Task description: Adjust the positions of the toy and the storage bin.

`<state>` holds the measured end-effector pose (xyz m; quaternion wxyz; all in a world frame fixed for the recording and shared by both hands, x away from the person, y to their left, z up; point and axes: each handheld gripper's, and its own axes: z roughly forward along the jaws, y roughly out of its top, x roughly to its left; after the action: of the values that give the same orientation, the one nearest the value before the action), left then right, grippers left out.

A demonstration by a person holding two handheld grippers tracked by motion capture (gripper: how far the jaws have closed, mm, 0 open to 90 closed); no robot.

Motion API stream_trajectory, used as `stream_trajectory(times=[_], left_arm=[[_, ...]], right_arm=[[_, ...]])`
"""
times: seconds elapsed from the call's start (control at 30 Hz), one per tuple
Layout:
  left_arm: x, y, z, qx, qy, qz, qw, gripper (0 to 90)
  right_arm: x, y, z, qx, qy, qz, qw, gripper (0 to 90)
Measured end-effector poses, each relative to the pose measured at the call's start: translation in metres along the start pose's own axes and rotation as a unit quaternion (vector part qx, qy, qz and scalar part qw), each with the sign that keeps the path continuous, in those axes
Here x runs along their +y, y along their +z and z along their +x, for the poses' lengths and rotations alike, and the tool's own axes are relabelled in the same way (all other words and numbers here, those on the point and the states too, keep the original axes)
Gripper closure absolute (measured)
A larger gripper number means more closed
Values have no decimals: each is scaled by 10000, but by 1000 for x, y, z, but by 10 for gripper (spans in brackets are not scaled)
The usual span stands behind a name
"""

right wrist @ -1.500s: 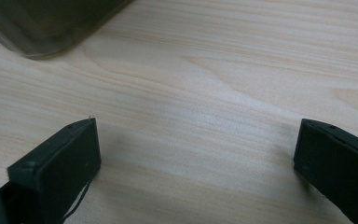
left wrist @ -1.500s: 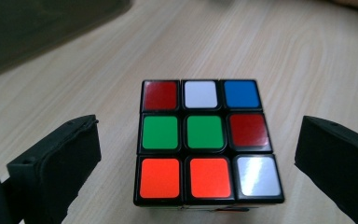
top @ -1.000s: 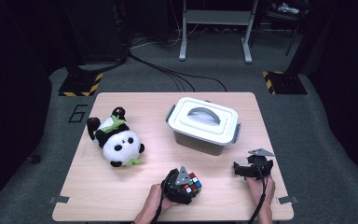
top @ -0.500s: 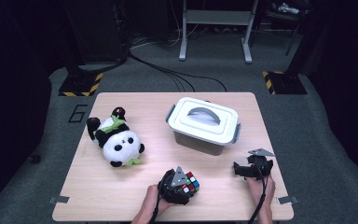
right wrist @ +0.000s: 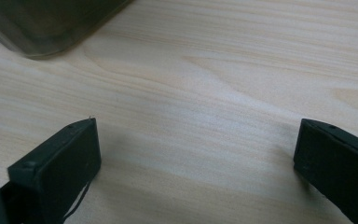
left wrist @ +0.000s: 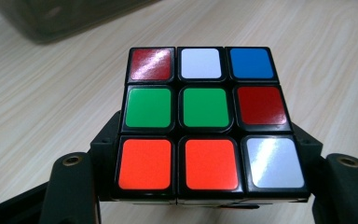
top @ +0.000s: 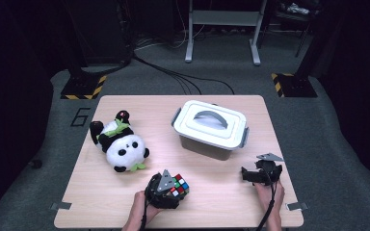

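Observation:
A Rubik's cube (left wrist: pixel 209 120) with red, white, blue, green and orange stickers sits between the two black jaws of my left gripper (left wrist: pixel 209 191), which press on its sides. From above, the left gripper (top: pixel 165 189) and the cube (top: pixel 179 185) are low over the table near its front edge. My right gripper (top: pixel 255 174) rests at the front right with its jaws wide apart. In the right gripper view only bare wood lies between the jaws of that gripper (right wrist: pixel 196 149).
A grey box with a white handled lid (top: pixel 212 129) stands at centre right, its corner (right wrist: pixel 42 23) just beyond the right gripper. A panda plush (top: pixel 120 147) lies on the left. The wooden table (top: pixel 221 202) ends just behind both hands.
The left gripper and the cube have drifted slightly to the left. The right gripper has stayed put.

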<state>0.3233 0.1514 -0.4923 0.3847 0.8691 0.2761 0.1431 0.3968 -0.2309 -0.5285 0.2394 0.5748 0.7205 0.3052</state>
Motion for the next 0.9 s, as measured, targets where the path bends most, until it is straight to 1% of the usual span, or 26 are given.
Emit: stream_trajectory(times=[0.13,0.2,0.27,0.3,0.33,0.43,0.47,0.5,0.53,0.57,0.6,0.67,0.7,0.73,0.77,0.83,0.87,0.9], left_arm=[[-9,-10,8,158,-104,-7,9998,342],[-13,-15,11,232,-171,1,9996,342],[-17,-20,15,296,-191,44,9994,342],[-20,-22,16,376,-260,-30,9990,342],[-22,-25,18,350,-276,28,9990,342],[-29,-31,22,473,-343,21,9983,342],[-31,-34,23,473,-365,61,9982,342],[-33,-35,24,546,-379,37,9978,342],[-34,-37,26,531,-385,97,9978,342],[-36,-38,27,601,-458,37,9971,342],[-38,-40,29,613,-467,59,9970,342],[-41,-45,33,701,-514,75,9962,342],[-42,-46,34,727,-557,49,9958,342],[-43,-48,36,785,-552,33,9954,342],[-44,-49,36,790,-628,25,9949,342],[-47,-54,39,862,-644,38,9942,342],[-49,-56,40,875,-712,35,9936,342],[-51,-58,42,912,-721,32,9932,342]], right_arm=[[0,0,0,1,-25,-19,10000,0],[0,0,0,-1,1,0,10000,0],[0,0,0,0,-26,-18,10000,0],[0,0,0,-2,5,1,10000,0],[0,0,0,-3,6,2,10000,0],[0,0,0,-1,-23,-18,10000,0],[0,0,0,-3,5,0,10000,0],[0,0,0,-6,3,-1,10000,0],[0,0,0,-4,5,-1,10000,0],[0,0,0,-4,4,-1,10000,0],[0,0,0,-4,-5,-6,10000,0],[0,0,0,-2,-24,-18,10000,0],[0,0,0,-3,-14,-12,10000,0],[0,0,0,-2,-24,-18,10000,0],[0,0,0,-4,-6,-7,10000,0],[0,0,0,-3,-14,-11,10000,0],[0,0,0,-3,-5,-6,10000,0],[0,0,0,-2,-23,-19,10000,0]])
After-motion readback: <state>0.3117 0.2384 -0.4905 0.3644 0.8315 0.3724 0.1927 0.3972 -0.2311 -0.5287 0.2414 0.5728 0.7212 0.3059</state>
